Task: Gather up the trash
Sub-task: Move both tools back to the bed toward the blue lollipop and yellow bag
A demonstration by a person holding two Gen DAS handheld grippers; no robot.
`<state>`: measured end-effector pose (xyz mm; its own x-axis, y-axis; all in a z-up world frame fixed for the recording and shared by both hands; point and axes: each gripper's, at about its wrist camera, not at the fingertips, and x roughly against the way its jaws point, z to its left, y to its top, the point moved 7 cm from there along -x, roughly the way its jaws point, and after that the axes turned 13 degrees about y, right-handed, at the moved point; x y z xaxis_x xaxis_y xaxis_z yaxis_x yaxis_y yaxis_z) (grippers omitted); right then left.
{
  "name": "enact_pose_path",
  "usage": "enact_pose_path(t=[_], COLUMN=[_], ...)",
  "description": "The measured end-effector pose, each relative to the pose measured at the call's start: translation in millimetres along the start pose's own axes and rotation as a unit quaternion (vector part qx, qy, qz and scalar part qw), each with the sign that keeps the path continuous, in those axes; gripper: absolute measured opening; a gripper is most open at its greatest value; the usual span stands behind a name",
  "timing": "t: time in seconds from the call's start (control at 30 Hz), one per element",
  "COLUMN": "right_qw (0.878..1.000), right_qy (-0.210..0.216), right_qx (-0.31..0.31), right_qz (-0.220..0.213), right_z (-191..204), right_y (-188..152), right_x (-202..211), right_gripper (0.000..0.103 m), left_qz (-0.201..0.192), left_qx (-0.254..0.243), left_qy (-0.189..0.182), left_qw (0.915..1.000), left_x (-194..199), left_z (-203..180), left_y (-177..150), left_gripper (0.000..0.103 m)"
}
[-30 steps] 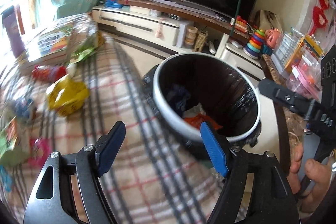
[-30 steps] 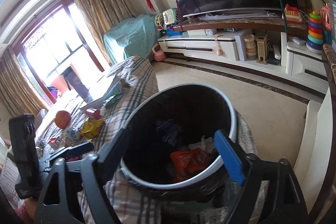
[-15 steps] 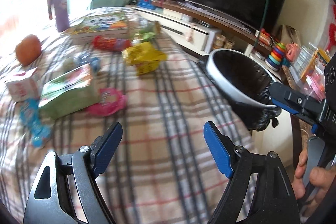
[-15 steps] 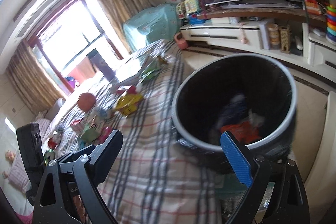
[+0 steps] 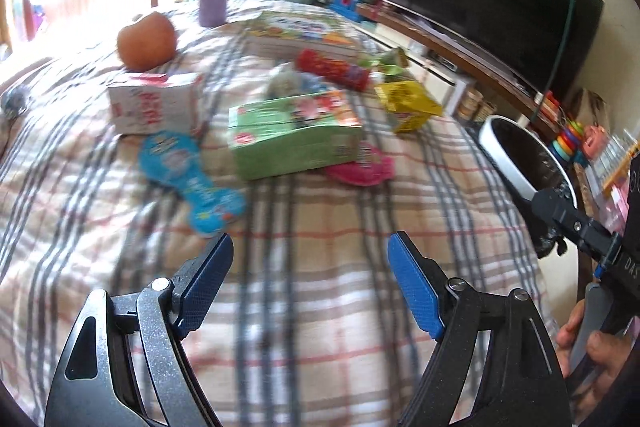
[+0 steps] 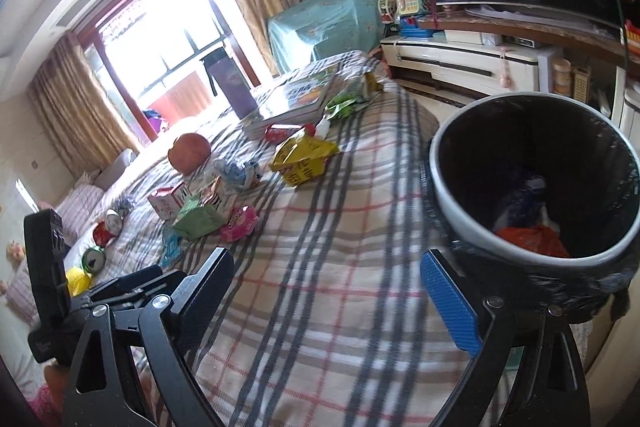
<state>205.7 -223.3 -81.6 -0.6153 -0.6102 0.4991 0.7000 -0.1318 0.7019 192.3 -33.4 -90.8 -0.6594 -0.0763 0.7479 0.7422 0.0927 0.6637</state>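
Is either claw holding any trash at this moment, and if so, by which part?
Nothing is held. The left claw and the right claw both stand open over the plaid blanket, with nothing between their pads.

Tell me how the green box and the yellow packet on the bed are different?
The green box keeps a neat, flat-sided shape, while the yellow packet looks crumpled and creased. The green box appears bigger than the yellow packet. The green box lies partly over a pink wrapper; the yellow packet lies on the blanket by itself, closer to the trash bin. Both rest on the plaid blanket, and neither gripper touches them.
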Motion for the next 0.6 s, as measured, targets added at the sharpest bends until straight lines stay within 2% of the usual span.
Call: enact_pose_path(t=[0.3,0.6], right_qw=[0.999,0.999], right_qy=[0.003,0.004], right_qx=[-0.002,0.009], right_qz=[0.044,0.049], right_z=[9.7,13.5], right_y=[-8.5,-1.3], right_x=[-30.6,-45.1], right_gripper=[0.095,0.095], left_qz=[0.009,0.023], left_qx=[0.024,0.037], left_qy=[0.025,0.042], left_qw=[0.9994,0.9982], left_x=[-9.7,-21.3], left_z=[36.6,58.4], left_y=[1.6,6.6], left_gripper=[0.082,0.082])
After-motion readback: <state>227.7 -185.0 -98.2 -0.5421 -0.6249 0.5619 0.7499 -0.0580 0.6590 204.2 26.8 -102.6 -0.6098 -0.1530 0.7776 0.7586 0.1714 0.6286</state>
